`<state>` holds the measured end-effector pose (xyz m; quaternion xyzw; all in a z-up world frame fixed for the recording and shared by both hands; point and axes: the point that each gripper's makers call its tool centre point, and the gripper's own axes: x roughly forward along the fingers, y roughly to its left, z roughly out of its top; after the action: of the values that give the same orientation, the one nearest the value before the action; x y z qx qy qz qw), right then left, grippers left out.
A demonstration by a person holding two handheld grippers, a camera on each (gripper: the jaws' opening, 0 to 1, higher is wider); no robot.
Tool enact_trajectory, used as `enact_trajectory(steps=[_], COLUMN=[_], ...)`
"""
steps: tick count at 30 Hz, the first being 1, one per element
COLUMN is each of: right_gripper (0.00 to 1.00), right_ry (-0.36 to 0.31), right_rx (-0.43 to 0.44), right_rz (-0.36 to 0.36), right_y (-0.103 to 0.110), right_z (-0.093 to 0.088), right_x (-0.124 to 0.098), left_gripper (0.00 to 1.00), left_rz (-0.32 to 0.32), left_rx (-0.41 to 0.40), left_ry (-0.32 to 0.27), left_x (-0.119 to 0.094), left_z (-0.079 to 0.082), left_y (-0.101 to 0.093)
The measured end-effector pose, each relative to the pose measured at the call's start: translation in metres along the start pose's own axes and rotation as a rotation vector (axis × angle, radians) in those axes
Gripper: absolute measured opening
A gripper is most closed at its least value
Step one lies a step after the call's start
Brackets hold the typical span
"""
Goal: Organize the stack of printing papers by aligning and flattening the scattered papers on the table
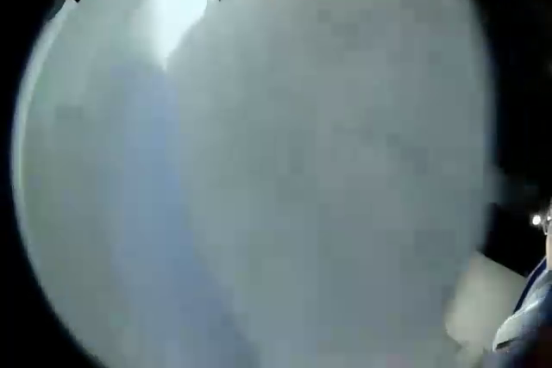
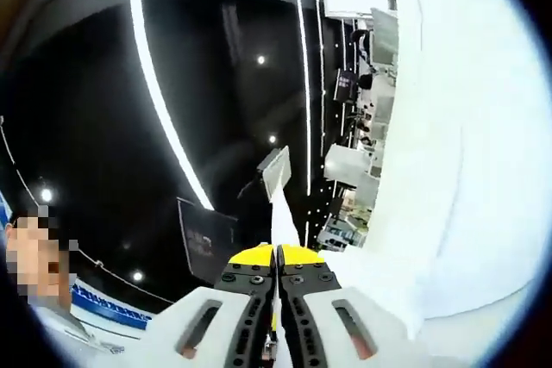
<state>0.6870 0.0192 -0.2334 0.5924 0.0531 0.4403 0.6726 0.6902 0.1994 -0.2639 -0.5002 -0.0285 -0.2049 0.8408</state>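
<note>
White paper [image 1: 302,178] blankets the left gripper view, overlapping sheets right against the lens, so I can't tell that gripper's jaw state. Right gripper [image 2: 277,258] is clamped fully closed on a thin sheet edge [image 2: 278,204], lifted edge-on towards the ceiling. Risks: single-point pinch could crease or tear it; blind left side could knock sheets further askew.
</note>
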Motion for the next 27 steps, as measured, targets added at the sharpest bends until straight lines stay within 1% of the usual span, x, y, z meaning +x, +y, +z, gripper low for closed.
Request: enact_trajectory(steps=[1, 2, 4, 6, 12, 16, 19, 20, 23, 25, 27], right_gripper=[0.0, 0.0, 0.0, 0.0, 0.0, 0.0, 0.0, 0.0, 0.0, 0.0, 0.0], right_ry=[0.018, 0.026, 0.035, 0.028, 0.016, 0.034, 0.04, 0.042, 0.045, 0.046, 0.052], right_rx=[-0.037, -0.077, -0.133, -0.179, -0.181, -0.243, -0.26, -0.265, -0.326, -0.331, -0.337], right_rz=[-0.011, -0.034, -0.05, -0.064, -0.086, -0.106, -0.125, -0.131, -0.162, -0.168, -0.167], right_y=[-0.001, -0.003, -0.002, 0.0, -0.002, -0.003, -0.006, -0.007, -0.011, -0.012, -0.013], right_z=[-0.004, -0.007, -0.013, -0.014, -0.017, -0.021, -0.022, -0.023, -0.022, -0.022, -0.023], right_x=[-0.001, -0.001, -0.001, 0.0, 0.0, 0.0, 0.0, -0.001, -0.002, -0.003, -0.003], left_gripper=[0.27, 0.27, 0.27, 0.27, 0.27, 0.25, 0.25, 0.24, 0.2, 0.18, 0.18], left_rz=[0.007, 0.011, 0.011, 0.014, 0.016, 0.022, 0.023, 0.024, 0.027, 0.03, 0.039], left_rx=[0.0, -0.001, -0.008, -0.009, -0.009, -0.009, -0.01, -0.01, 0.002, 0.007, -0.001], left_ry=[-0.011, -0.021, -0.029, -0.032, -0.045, -0.055, -0.061, -0.063, -0.069, -0.069, -0.075], left_x=[-0.001, -0.001, -0.001, -0.001, -0.002, -0.003, -0.003, -0.003, -0.003, -0.004, -0.004], left_z=[0.002, 0.004, 0.005, 0.005, 0.007, 0.009, 0.009, 0.01, 0.01, 0.008, 0.01], left_y=[0.001, 0.002, 0.003, 0.003, 0.004, 0.005, 0.005, 0.005, 0.007, 0.005, 0.009])
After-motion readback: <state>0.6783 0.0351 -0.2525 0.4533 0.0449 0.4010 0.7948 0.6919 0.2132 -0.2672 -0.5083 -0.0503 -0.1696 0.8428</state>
